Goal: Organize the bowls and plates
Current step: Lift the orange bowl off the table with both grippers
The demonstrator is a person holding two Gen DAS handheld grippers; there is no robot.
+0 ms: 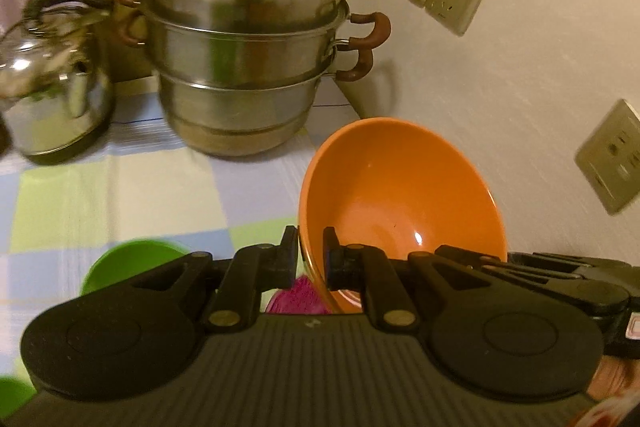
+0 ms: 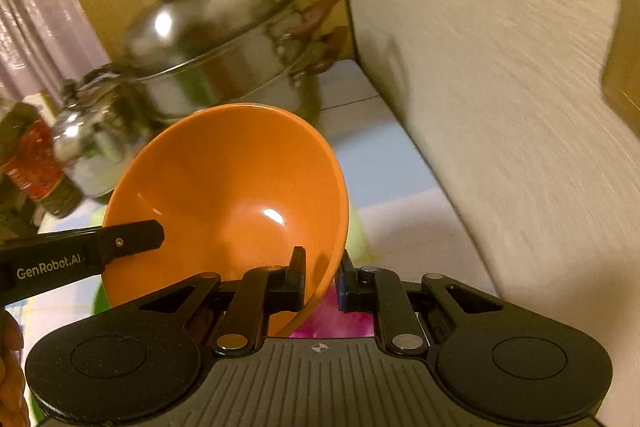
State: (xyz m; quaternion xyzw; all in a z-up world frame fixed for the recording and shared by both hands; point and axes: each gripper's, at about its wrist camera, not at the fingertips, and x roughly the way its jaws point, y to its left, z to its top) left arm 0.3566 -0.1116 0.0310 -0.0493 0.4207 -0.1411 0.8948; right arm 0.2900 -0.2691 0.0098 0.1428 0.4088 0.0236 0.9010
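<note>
Bowl point(image 1: 400, 195) rim is sitting pinched between the left gripper point(image 1: 311, 259) pads, tilted ahead of it, while in the right view the right gripper point(image 2: 322, 281) is clamping the opposite rim, so both hands ought to be rising level together

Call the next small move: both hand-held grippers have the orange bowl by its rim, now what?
Probably carry the orange bowl level over the green bowl and lower it in to nest. The left hand-held gripper and right hand-held gripper each pinch the rim on opposite sides, the bowl is tilted and off the checked tablecloth, and the steamer pot crowds the back.
</note>
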